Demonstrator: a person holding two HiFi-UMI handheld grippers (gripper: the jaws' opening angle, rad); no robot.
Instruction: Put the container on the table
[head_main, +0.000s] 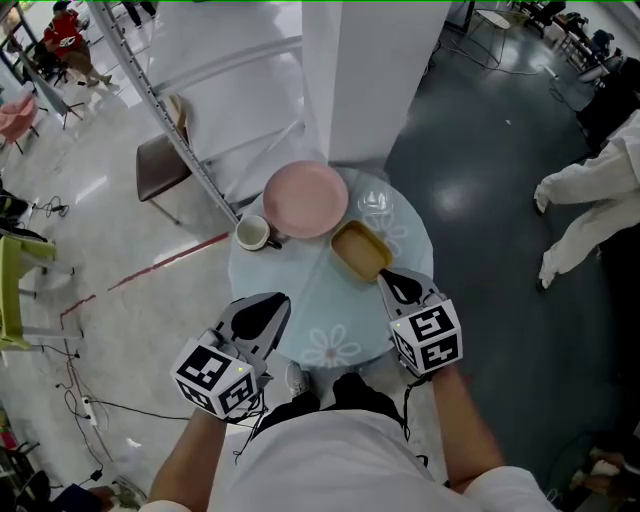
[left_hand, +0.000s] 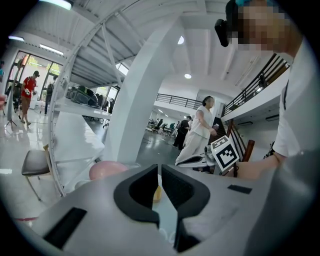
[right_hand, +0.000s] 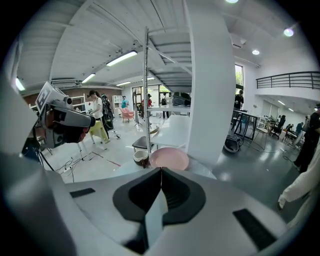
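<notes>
Two grippers are held over the near edge of a round glass table (head_main: 300, 290), one in each hand, forearms stretched forward. Each carries one cube (head_main: 215, 372) printed with black-and-white square markers. The left gripper (head_main: 280, 303) is tilted toward the table's middle, its jaws drawn to a thin slit with nothing between them. The right gripper (head_main: 387, 278) has its jaw tips pressed together, also empty, and is pointed at the one tan container (head_main: 361, 250), which is set on the table near its right edge, just beside those tips. One pink plate (head_main: 306, 200) lies at the far edge, one cup (head_main: 253, 233) at the left edge, and one clear glass dish (head_main: 375, 207) behind the container.
</notes>
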